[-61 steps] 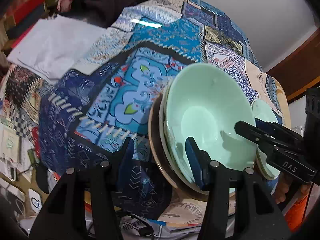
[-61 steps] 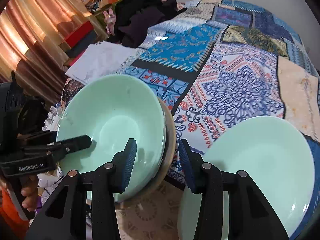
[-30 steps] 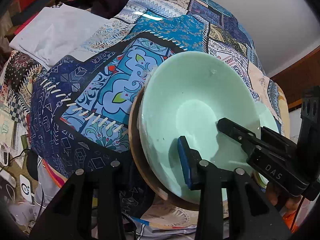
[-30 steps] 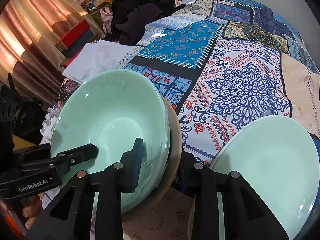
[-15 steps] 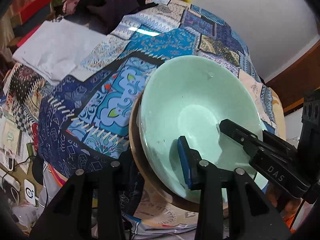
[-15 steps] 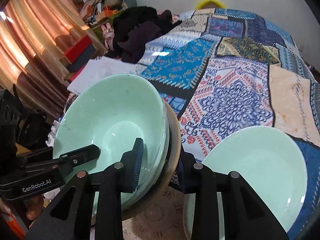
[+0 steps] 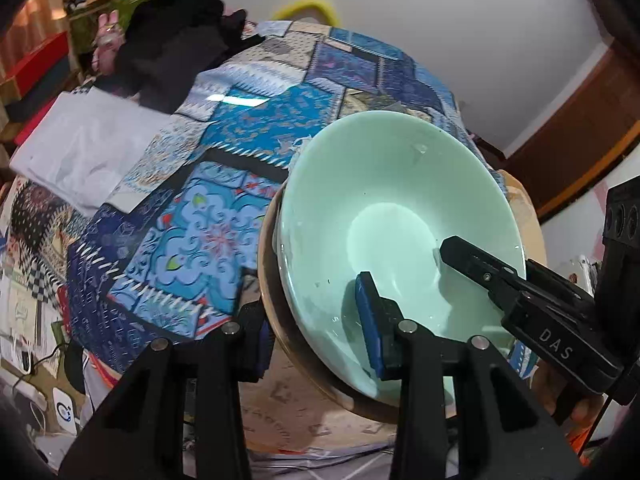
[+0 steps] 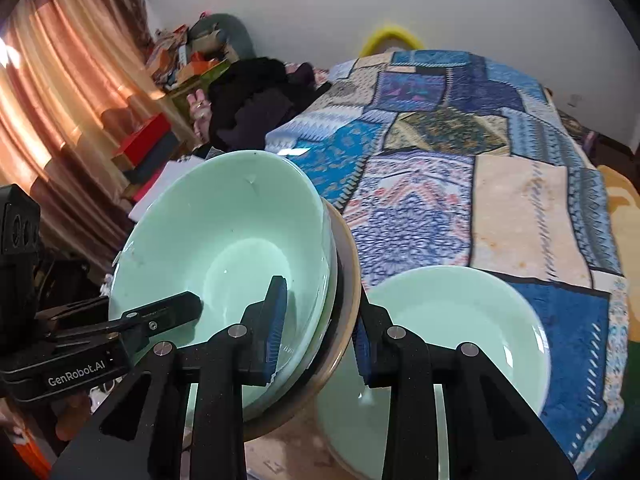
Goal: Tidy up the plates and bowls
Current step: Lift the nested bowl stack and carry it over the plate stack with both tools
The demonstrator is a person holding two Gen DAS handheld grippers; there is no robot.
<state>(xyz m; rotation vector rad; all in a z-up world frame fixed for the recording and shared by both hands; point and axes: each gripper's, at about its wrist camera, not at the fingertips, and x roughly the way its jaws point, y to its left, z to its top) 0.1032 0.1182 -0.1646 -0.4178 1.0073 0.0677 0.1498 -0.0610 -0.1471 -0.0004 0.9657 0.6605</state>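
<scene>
Right now both grippers pinch the same tilted stack of dishes from opposite sides. Left gripper (image 7: pixel 316 320) has one blue pad inside the top green bowl (image 7: pixel 400 216) & the other behind the brown plate (image 7: pixel 268 264) under it, so jaws are pressed onto the stack rim. Right gripper (image 8: pixel 318 328) does the same: one pad inside the bowl (image 8: pixel 224 248), other pad behind the brown plate (image 8: pixel 348 280). Between bowl & plate at least one more pale rim shows; can't tell how many pieces.

Stack is held up off the patchwork quilt (image 7: pixel 208 216), leaning, at the near edge of the bed. Second green bowl (image 8: pixel 460 320) sits on the quilt (image 8: pixel 460 160) just beside the stack, on the right gripper's side, partly behind its finger. White cloth (image 7: pixel 80 152) & dark clothes (image 7: pixel 172 52) lie farther back on the left.
</scene>
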